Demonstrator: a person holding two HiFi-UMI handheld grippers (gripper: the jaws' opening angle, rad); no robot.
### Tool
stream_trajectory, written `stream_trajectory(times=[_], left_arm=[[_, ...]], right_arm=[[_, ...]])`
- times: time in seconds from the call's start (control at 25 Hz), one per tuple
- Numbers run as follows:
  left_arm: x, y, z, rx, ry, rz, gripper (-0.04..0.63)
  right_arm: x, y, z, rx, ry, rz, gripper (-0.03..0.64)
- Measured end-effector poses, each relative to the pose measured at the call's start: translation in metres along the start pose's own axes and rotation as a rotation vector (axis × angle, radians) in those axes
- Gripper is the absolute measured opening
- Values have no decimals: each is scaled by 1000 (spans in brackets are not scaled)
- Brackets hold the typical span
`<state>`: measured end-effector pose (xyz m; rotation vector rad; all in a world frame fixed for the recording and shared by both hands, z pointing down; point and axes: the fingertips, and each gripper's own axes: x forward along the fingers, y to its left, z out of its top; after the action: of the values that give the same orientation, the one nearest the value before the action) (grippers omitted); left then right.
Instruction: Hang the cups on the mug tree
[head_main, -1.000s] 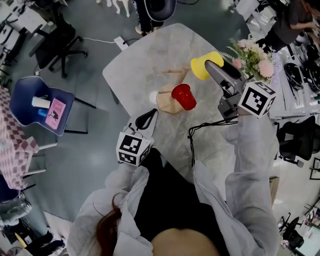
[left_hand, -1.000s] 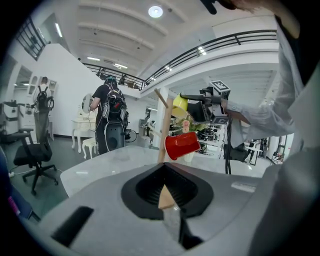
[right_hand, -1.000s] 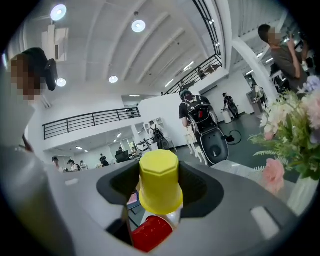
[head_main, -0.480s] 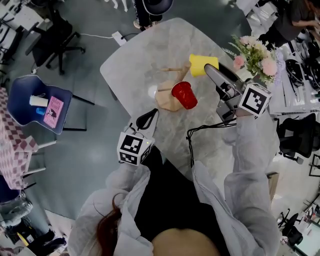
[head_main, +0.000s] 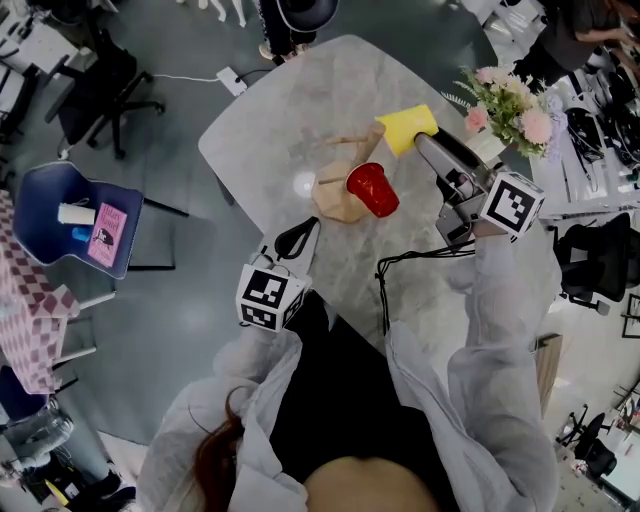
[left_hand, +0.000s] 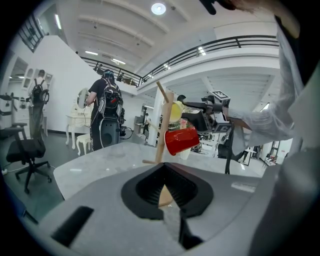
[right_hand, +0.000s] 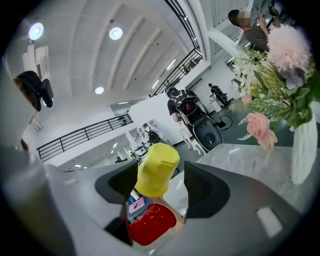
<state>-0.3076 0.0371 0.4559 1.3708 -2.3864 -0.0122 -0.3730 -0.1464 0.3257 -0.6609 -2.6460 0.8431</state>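
A wooden mug tree stands mid-table with a red cup hanging on one of its pegs. The yellow cup lies tilted at the tree's upper peg, between the jaws of my right gripper. In the right gripper view the yellow cup sits between the black pads; the jaws are opening and a gap shows on the cup's right side. The red cup is below it. My left gripper rests low at the table's near edge, shut and empty, and faces the tree.
A vase of pink flowers stands at the table's right edge, close to my right gripper. A black cable lies on the table near me. A blue chair and a black office chair stand on the floor to the left.
The yellow cup has turned and shifted a little in my right gripper's jaws, near the tree's upper peg. My left gripper has stayed where it was.
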Motion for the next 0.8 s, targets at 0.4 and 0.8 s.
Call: stream_trajectory(times=[0.4, 0.8], left_arm=[[1, -5, 23, 85, -25, -186, -2], [5, -57, 65, 177, -112, -326, -1]], right_arm=[[-57, 10, 0, -85, -136, -229, 314], [-180, 71, 7, -386, -340, -509, 252]])
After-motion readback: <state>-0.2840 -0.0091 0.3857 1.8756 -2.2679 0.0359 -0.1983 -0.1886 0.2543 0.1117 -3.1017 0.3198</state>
